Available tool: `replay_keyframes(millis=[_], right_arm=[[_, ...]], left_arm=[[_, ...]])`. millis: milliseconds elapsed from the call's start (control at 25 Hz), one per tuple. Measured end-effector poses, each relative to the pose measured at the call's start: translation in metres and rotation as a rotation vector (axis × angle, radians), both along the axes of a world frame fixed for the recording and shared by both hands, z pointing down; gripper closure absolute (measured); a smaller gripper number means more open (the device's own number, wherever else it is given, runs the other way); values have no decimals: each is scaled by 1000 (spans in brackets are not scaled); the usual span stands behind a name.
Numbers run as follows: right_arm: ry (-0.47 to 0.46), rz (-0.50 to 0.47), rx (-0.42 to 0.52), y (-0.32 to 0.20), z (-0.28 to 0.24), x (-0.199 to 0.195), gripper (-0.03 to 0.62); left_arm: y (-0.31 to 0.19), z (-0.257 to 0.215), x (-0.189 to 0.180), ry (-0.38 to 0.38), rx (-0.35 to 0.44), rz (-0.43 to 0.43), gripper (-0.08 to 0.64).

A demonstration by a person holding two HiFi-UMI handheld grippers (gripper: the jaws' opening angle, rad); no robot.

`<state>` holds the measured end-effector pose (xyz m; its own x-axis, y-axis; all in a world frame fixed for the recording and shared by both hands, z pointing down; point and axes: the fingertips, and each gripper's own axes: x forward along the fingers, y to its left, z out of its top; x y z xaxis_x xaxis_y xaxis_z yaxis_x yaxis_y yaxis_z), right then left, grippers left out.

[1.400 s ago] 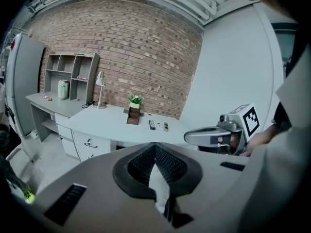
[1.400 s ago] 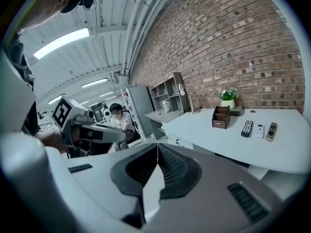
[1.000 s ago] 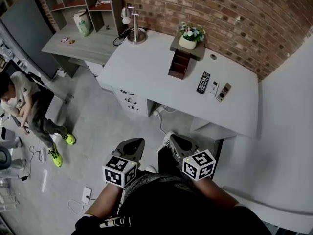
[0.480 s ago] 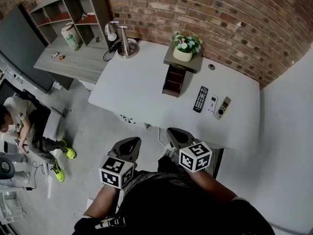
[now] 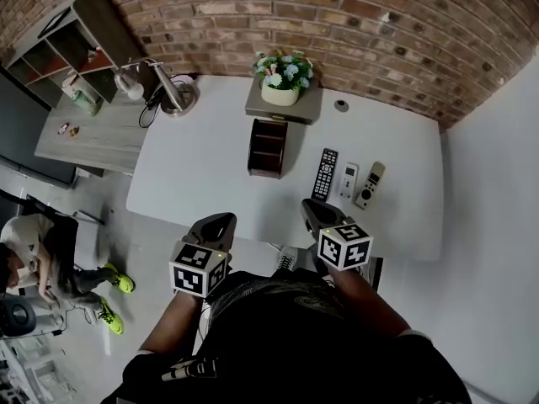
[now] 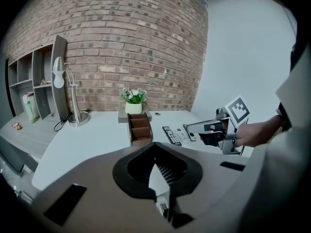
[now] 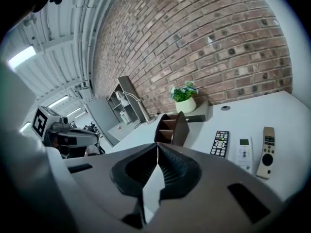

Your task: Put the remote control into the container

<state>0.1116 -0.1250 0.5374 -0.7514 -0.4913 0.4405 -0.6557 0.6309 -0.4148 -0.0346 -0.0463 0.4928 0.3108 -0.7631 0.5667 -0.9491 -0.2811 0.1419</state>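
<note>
- The seated person (image 5: pixel 34 255) has slid from the left middle of the head view to its lower left corner, and the desk (image 5: pixel 202 175) now sits lower and larger in the frame. I read that as the wearer walking up to the desk.
- The left gripper (image 5: pixel 221 220), jaws pressed together on nothing, has come from over the floor to the desk's near edge, left of centre.
- The container (image 5: pixel 268 148), a dark wooden organiser with open tiers, stands on the desk at centre frame. It is now much closer to both grippers and looks empty.
- The right gripper (image 5: pixel 313 205) is likewise closed and empty. It now overlaps the near desk edge, just below the remotes.
- Three remotes lie side by side right of the container, untouched: a black remote (image 5: pixel 326 175), a white remote (image 5: pixel 348 182) and a grey remote (image 5: pixel 370 185).
- The approach looks nearly done. The right gripper is the better placed and must open before any pick. Which remote is meant I cannot tell.
</note>
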Motion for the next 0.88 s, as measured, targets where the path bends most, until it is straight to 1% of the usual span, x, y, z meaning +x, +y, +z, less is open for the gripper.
replay_keyframes(millis=[160, 280, 440, 560, 760, 880], right_arm=[[50, 90, -7, -40, 28, 27, 584], [67, 143, -37, -59, 44, 37, 584], [107, 179, -49, -80, 62, 39, 584], [153, 225, -50, -95, 74, 40, 583], [242, 318, -54, -116, 89, 46, 583], [301, 401, -88, -133, 100, 58, 581]], left_arm=[[-26, 6, 6, -17, -16, 35, 566], [-34, 8, 4, -26, -30, 53, 566], [-44, 16, -9, -37, -46, 58, 566], [-50, 20, -21, -43, -63, 86, 566], [-67, 22, -43, -53, -86, 152, 566], [-81, 19, -52, -40, -93, 181, 566]])
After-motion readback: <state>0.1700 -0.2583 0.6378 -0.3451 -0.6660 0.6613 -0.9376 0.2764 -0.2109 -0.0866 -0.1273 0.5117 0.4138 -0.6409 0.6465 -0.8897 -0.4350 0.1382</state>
